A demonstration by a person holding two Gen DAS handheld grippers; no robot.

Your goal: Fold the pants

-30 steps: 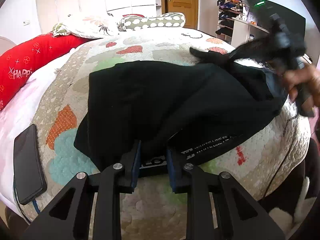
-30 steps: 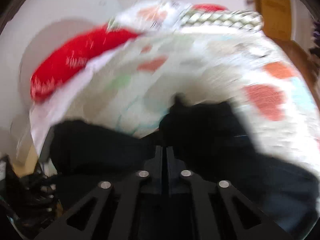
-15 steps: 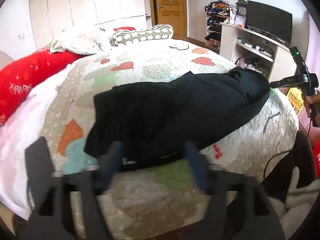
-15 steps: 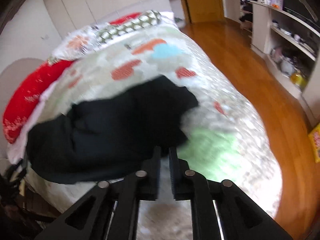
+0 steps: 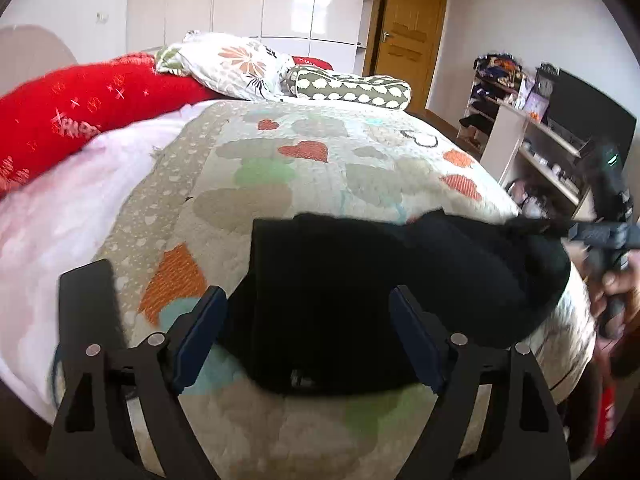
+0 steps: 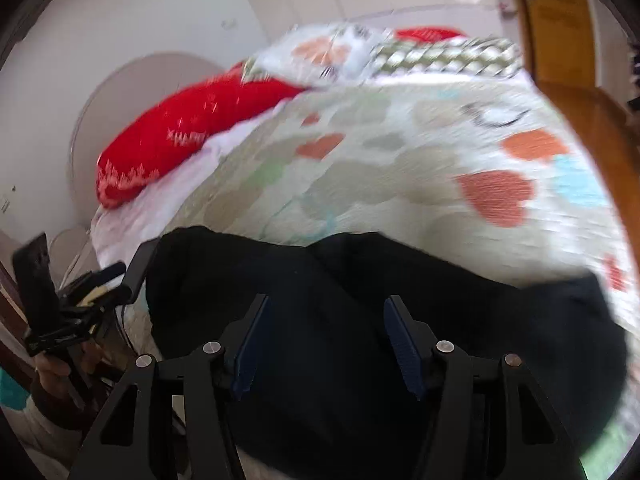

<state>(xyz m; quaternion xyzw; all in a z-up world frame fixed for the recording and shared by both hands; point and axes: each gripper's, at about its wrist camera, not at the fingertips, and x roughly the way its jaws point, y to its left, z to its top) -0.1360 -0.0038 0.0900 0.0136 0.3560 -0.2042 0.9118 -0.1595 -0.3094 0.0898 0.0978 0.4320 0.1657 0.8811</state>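
Note:
The black pants (image 5: 360,288) lie folded in a dark heap on the near part of the heart-patterned quilt (image 5: 320,168). My left gripper (image 5: 308,316) is open wide, its blue pads either side of the pants' near left part, holding nothing. In the right wrist view the pants (image 6: 360,300) fill the lower frame. My right gripper (image 6: 326,322) is open over them, empty. The right gripper also shows in the left wrist view (image 5: 600,236) at the pants' right end.
A red bolster (image 5: 72,104), a flowered pillow (image 5: 232,64) and a spotted pillow (image 5: 352,86) lie at the bed's head. Shelves and a TV (image 5: 560,128) stand to the right. A wooden door (image 5: 408,44) is behind. A dark phone (image 5: 86,312) lies near the left edge.
My left gripper has let go of the pants' waistband and opened wide. My right gripper was shut, swung away, and is now open over the pants.

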